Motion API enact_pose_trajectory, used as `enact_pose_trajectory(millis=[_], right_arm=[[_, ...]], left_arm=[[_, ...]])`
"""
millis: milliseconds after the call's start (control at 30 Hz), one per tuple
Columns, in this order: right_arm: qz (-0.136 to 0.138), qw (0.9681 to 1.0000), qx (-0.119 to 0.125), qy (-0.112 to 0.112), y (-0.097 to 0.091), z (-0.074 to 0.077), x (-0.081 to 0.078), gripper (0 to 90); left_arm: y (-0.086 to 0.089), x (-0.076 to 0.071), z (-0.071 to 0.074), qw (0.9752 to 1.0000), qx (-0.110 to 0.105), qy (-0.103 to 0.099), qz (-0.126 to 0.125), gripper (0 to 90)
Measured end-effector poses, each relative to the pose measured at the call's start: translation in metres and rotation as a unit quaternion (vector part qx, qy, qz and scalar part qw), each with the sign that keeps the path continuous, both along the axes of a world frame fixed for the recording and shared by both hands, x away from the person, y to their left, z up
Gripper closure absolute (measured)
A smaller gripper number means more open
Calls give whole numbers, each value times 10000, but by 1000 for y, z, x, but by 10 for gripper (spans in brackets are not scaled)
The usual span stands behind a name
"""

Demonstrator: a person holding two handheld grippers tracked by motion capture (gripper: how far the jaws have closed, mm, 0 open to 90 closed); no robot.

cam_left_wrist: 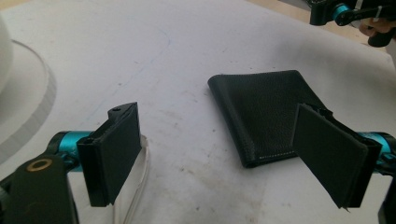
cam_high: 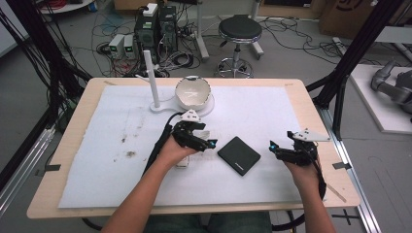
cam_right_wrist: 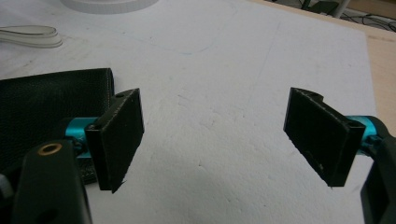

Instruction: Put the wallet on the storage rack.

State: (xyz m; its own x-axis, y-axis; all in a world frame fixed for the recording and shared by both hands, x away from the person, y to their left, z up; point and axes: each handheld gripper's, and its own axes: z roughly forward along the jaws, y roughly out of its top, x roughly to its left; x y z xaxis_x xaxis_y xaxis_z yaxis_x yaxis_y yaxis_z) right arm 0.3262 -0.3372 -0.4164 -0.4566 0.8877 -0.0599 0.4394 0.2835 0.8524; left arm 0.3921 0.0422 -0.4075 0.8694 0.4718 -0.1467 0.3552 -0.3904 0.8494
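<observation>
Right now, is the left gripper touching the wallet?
Apart. In the left gripper view, the open left gripper hovers short of the wallet, white mat visible between.

Black wallet (cam_high: 238, 155) lies flat and closed on the white sheet, grained leather with pale stitching along one edge. In the left gripper view, the wallet (cam_left_wrist: 264, 112) sits just ahead of the spread jaws, its near corner behind the right-hand jaw. In the right gripper view, it (cam_right_wrist: 44, 102) lies off behind the left-hand jaw, outside the gap.
</observation>
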Motion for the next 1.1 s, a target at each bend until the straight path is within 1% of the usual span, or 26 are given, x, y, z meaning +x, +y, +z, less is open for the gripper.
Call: enact_pose_trajectory(millis=[33, 67, 100, 133, 167, 233, 267, 333, 367, 433, 467, 567, 667, 833, 867, 900, 967, 1033, 1100], right_arm=[[6, 10000, -2, 3, 0, 0, 0, 203], [6, 10000, -2, 3, 0, 0, 0, 203], [-1, 10000, -11, 5, 0, 0, 0, 203], [-14, 10000, 5, 0, -1, 0, 0, 203], [-14, 10000, 5, 0, -1, 0, 0, 203], [-14, 10000, 5, -1, -2, 0, -1, 203], [-26, 10000, -5, -8, -3, 0, -1, 203], [-33, 10000, 12, 6, -3, 0, -1, 203], [-21, 10000, 7, 5, -3, -1, -1, 203], [-29, 10000, 0, 15, -3, -1, 0, 203], [-29, 10000, 0, 15, -3, -1, 0, 203], [2, 10000, -39, 21, -2, -2, 0, 203], [16, 10000, -67, 37, -1, -2, 0, 203], [42, 9999, -134, 27, 0, -2, 1, 203], [48, 9999, -141, 43, 1, -2, 1, 203], [63, 9999, -157, 24, 1, -3, 1, 203], [56, 9998, -173, 31, 1, -3, 1, 203], [66, 9998, -171, 48, 2, -3, 1, 203], [57, 9998, -189, 42, 2, -3, 1, 203]], left_arm=[[-8, 2, -2, 10000, 37, 73, -34, 161], [-8, 2, -2, 10000, 37, 73, -34, 161], [-13, 3, -3, 9999, 50, 75, -64, 161], [-18, 4, -4, 9999, 36, 119, -80, 161], [-21, 4, -5, 9999, 52, 123, -108, 161], [-32, 6, -9, 9996, 104, 161, -208, 161], [-32, 6, -9, 9996, 104, 161, -208, 161], [-40, 7, -13, 9993, 157, 248, -214, 161], [-41, 8, -14, 9992, 198, 252, -230, 161], [-48, 10, -18, 9989, 215, 348, -227, 161], [-49, 10, -20, 9987, 259, 360, -232, 161], [-57, 12, -27, 9979, 356, 483, -248, 161], [-64, 13, -32, 9973, 402, 538, -288, 161], [-70, 14, -39, 9958, 572, 638, -326, 162], [-72, 14, -41, 9953, 624, 654, -343, 170], [-73, 13, -41, 9954, 662, 600, -333, 171], [-74, 13, -41, 9954, 673, 608, -320, 171], [-74, 12, -41, 9950, 745, 540, -378, 195], [-75, 11, -40, 9949, 752, 546, -399, 229]])
